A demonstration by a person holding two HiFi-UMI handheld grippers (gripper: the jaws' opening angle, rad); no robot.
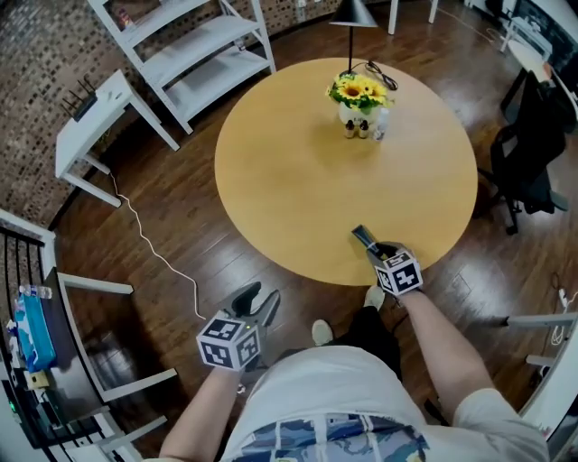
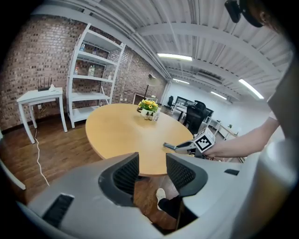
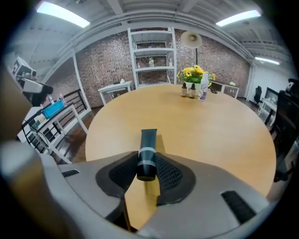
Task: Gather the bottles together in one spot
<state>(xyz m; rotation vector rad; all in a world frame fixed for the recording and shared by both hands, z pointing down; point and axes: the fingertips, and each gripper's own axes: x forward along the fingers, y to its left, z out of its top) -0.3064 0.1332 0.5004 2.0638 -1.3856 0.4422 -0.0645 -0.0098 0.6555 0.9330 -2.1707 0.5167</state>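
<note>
Left gripper view shows the left gripper [image 2: 153, 172] nearest the person, off the desk [image 1: 298, 189] and over the wooden floor [image 1: 181, 226]. Its jaws stand apart and grip nothing.

Further out, the right gripper [image 3: 146, 173] is clamped on a dark tube [image 3: 148, 149] with a pale band. Both ribbed pads press its sides near the capped end. The rest of the tube sticks out forward, low over the near edge of the round wooden desk. Whether it rests on the wood cannot be told.

Well apart from it, at the far side of the desk, two small brown bottles [image 1: 350, 129] and a white bottle [image 1: 381, 124] stand close together. They are just beside a vase of sunflowers [image 1: 358, 90], with a black lamp [image 1: 352, 13] behind.
</note>
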